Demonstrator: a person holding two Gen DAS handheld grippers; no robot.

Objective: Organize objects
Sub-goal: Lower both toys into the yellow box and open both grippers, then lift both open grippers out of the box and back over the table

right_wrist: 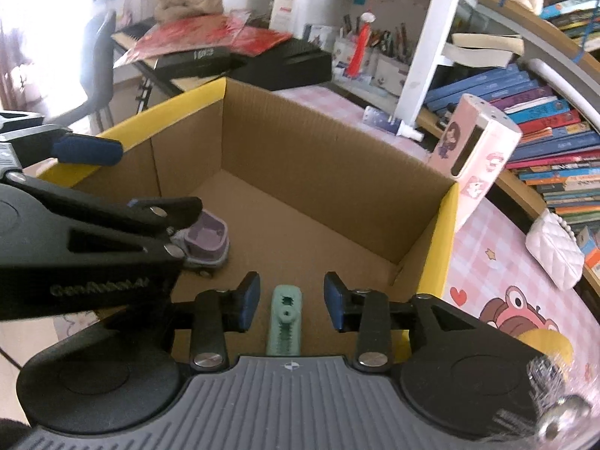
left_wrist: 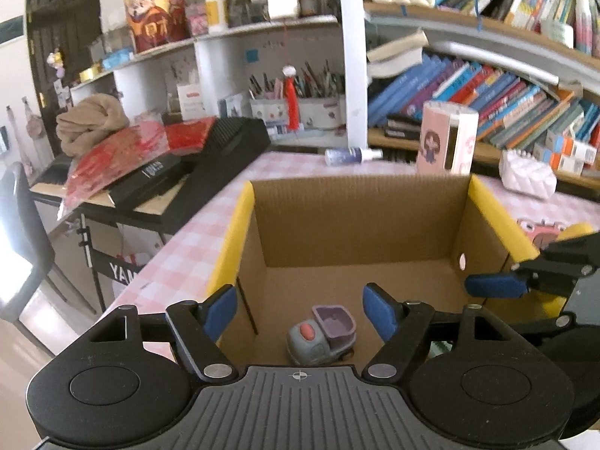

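An open cardboard box (left_wrist: 356, 217) with yellow rims stands on the pink checked table. On its floor lies a grey toy truck (left_wrist: 320, 333) with a purple bin. My left gripper (left_wrist: 300, 311) hangs open above the truck, its blue pads clear of it on both sides. In the right wrist view, a mint-green ridged piece (right_wrist: 285, 318) lies on the box floor (right_wrist: 300, 217) between the pads of my right gripper (right_wrist: 291, 298). There are gaps on each side, so that gripper is open. The truck (right_wrist: 206, 240) sits to its left, partly hidden under the left gripper (right_wrist: 153, 178).
A pink carton with a cartoon girl (left_wrist: 446, 138) stands just behind the box, and a small spray bottle (left_wrist: 352, 155) lies beside it. A white quilted purse (left_wrist: 528, 174) rests at the right. Full bookshelves rise behind. A black keyboard (left_wrist: 225, 157) under red packets sits left.
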